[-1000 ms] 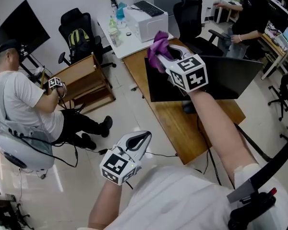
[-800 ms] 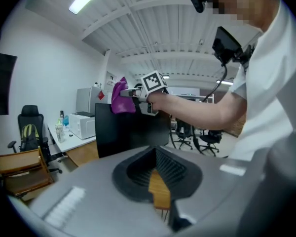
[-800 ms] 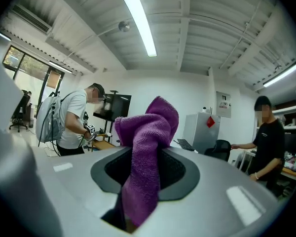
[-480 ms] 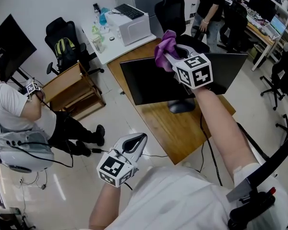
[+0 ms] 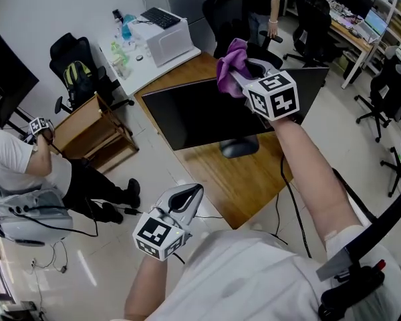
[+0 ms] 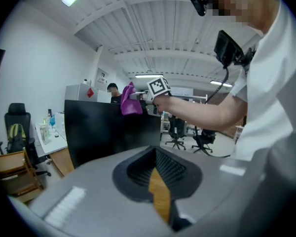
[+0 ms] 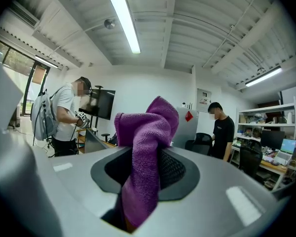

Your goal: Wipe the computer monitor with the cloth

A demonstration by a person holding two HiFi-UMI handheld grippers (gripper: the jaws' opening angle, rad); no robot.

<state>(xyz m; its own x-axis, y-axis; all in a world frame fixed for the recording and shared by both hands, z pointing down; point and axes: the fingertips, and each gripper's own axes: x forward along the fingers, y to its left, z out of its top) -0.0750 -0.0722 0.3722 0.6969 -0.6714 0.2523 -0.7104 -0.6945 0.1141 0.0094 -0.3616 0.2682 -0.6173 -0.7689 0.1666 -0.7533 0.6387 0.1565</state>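
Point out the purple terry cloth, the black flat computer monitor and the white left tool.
Purple terry cloth (image 5: 229,59): head view, bunched upper fold.
Black flat computer monitor (image 5: 194,116): head view, middle of the dark screen.
White left tool (image 5: 196,192): head view, between its fingertips.

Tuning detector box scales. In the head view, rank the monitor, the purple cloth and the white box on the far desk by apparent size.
1. monitor
2. white box
3. purple cloth; it is held nearer the camera, so its true size against the box is unsure.

The wooden desk carries the black monitor.
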